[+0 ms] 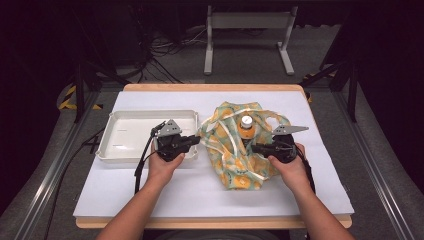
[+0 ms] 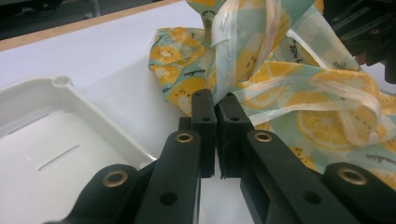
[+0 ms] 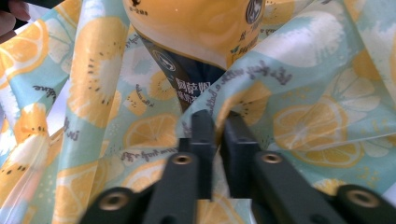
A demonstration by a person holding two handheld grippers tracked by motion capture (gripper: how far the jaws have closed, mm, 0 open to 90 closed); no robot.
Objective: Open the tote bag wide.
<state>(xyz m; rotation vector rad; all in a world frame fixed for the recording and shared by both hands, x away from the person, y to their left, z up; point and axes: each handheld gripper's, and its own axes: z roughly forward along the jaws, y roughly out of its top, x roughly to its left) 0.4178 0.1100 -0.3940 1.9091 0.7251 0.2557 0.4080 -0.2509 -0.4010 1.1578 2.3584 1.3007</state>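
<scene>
A teal bag (image 1: 231,167) printed with lemons and kiwis lies crumpled in the middle of the table. An orange bottle (image 1: 246,126) with a white cap stands upright inside its mouth. My left gripper (image 1: 198,139) pinches the bag's left edge. In the left gripper view its jaws (image 2: 215,100) are shut on a fold of the bag (image 2: 317,121) beside a pale ribbon handle (image 2: 327,86). My right gripper (image 1: 254,148) is shut on the bag's right side. In the right gripper view its jaws (image 3: 218,119) grip the fabric (image 3: 93,70) just below the bottle (image 3: 196,28).
A shallow white tray (image 1: 150,114) sits left of the bag, right by my left hand, and its corner wall (image 2: 107,126) shows near the left jaw. A white sheet (image 1: 200,195) covers the wooden table. A metal stand (image 1: 247,20) and cables lie on the floor behind.
</scene>
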